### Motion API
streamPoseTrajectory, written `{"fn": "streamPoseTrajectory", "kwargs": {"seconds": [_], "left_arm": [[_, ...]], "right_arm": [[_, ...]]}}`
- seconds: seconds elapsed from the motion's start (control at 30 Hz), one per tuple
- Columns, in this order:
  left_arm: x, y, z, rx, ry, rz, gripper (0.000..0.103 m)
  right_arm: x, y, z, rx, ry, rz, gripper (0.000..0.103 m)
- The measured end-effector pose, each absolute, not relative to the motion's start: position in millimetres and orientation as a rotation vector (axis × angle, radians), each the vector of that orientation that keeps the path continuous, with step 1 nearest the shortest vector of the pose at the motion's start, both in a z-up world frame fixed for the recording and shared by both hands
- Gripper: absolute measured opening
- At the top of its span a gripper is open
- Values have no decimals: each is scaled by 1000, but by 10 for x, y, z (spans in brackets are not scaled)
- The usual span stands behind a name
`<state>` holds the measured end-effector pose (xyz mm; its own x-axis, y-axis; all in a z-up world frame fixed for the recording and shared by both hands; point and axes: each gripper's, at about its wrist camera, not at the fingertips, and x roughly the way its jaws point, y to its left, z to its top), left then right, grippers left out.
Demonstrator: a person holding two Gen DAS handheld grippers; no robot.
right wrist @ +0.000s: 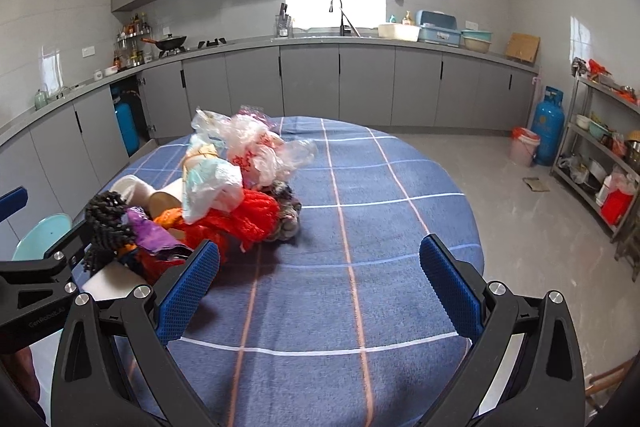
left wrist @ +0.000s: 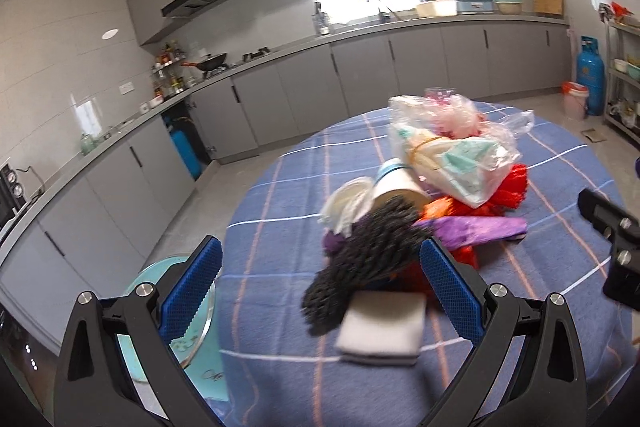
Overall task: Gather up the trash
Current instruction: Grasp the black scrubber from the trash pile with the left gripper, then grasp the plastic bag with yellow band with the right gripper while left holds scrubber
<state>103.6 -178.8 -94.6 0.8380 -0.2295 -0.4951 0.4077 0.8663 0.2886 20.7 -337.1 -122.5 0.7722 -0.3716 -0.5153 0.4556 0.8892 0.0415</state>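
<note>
A heap of trash lies on the round table with the blue checked cloth (left wrist: 280, 327) (right wrist: 360, 227): clear plastic bags (left wrist: 452, 151) (right wrist: 256, 147), a red net (left wrist: 508, 187) (right wrist: 248, 215), a purple wrapper (left wrist: 480, 227) (right wrist: 150, 233), a paper cup (left wrist: 396, 187) (right wrist: 160, 201), a black knobbly scrubber (left wrist: 360, 255) (right wrist: 106, 223) and a white sponge block (left wrist: 380, 327) (right wrist: 112, 279). My left gripper (left wrist: 320, 291) is open just above the scrubber and sponge. My right gripper (right wrist: 320, 291) is open and empty over bare cloth, right of the heap.
A teal stool (left wrist: 176, 307) (right wrist: 44, 231) stands at the table's left edge. Grey cabinets and a counter (right wrist: 360, 43) line the far walls. A blue gas cylinder (right wrist: 546, 123), a pink bin (right wrist: 524, 147) and a metal shelf rack (right wrist: 600, 155) stand at the right.
</note>
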Motion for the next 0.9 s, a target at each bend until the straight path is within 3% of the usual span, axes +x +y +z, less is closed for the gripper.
{"fn": "streamPoseTrajectory", "kwargs": {"seconds": [0.27, 0.3, 0.47, 0.53, 0.9], "left_arm": [[1257, -1918, -1074, 384, 505, -397, 94], [1274, -1915, -1072, 374, 509, -409, 89], [1372, -1908, -1101, 342, 577, -496, 31], [1376, -1899, -1100, 341, 578, -509, 22], [1259, -1719, -753, 321, 482, -479, 17]], "right_arm": [[267, -3449, -1360, 186, 550, -432, 98], [281, -3455, -1377, 189, 554, -429, 98], [323, -3451, -1421, 188, 558, -415, 98], [333, -3446, -1413, 180, 553, -413, 98], [520, -3389, -1150, 159, 488, -347, 98]]}}
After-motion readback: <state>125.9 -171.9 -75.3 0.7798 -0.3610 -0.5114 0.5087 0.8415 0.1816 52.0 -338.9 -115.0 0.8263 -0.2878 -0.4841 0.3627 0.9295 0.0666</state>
